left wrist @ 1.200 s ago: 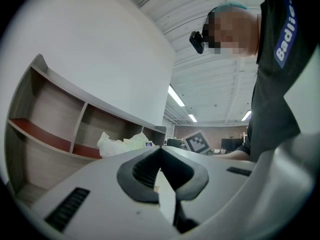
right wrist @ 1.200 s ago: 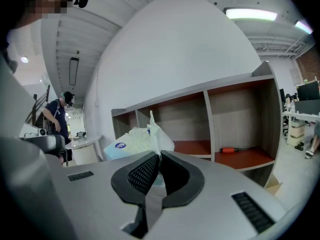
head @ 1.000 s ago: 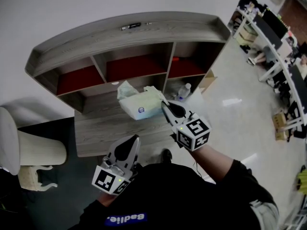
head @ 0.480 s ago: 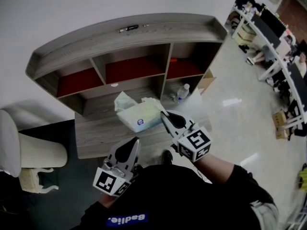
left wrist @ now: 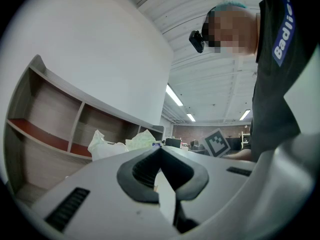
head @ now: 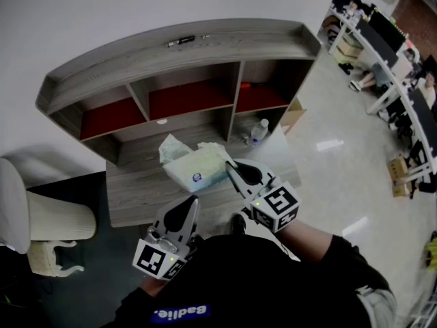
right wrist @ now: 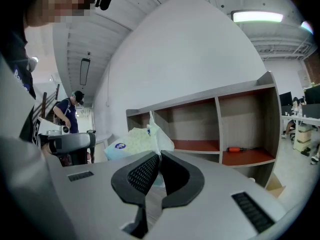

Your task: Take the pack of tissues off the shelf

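Observation:
The pack of tissues (head: pixel 194 168), pale green with a blue round label and a crumpled white wrapper, hangs out in front of the wooden shelf (head: pixel 184 53), over the low wooden table (head: pixel 140 193). My right gripper (head: pixel 229 165) is shut on the wrapper's end at the pack's right side. In the right gripper view the pack (right wrist: pixel 131 142) rises just beyond the closed right gripper (right wrist: pixel 159 154). My left gripper (head: pixel 193 199) hovers lower left of the pack, shut with nothing in it. In the left gripper view its tips (left wrist: pixel 160 149) meet, with the pack (left wrist: pixel 120 144) beyond.
The shelf has red-floored compartments; an orange-handled screwdriver (right wrist: pixel 239 149) lies in the right one. A marker (head: pixel 186 39) lies on the shelf's top. A water bottle (head: pixel 258 131) and cardboard box (head: pixel 295 115) stand low right. A white chair (head: pixel 41 217) is left; office desks (head: pixel 389 53) are at the far right.
The right gripper has drawn the tissue pack away from the shelf, toward me and slightly left. The left gripper has barely moved.

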Demonstrator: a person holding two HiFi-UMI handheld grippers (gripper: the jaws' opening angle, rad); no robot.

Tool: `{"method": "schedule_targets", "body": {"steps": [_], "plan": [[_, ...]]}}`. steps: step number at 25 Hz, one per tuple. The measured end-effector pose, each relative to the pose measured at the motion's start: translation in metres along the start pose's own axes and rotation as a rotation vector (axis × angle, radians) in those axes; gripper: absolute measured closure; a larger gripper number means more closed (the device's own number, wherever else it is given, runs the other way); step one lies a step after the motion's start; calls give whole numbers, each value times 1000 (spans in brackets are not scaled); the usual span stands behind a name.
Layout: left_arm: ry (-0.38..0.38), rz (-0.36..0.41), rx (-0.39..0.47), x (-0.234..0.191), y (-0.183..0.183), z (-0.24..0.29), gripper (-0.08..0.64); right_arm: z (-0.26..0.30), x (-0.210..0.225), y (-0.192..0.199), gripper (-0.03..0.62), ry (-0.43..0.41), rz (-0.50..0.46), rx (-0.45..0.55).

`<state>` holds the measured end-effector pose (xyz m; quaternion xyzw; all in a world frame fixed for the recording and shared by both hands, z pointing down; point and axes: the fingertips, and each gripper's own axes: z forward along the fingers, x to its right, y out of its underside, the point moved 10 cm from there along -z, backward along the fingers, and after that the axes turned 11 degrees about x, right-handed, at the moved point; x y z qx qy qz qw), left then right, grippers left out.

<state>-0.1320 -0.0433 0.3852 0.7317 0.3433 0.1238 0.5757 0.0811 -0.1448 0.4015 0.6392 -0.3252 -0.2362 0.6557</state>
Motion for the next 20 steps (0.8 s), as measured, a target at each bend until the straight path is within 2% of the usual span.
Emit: {"method": "schedule_targets", "body": {"steps": [20], "plan": [[10,13,9,0,1,-1,558,-2,-2,-1,560,-16,-1,-5]]}}
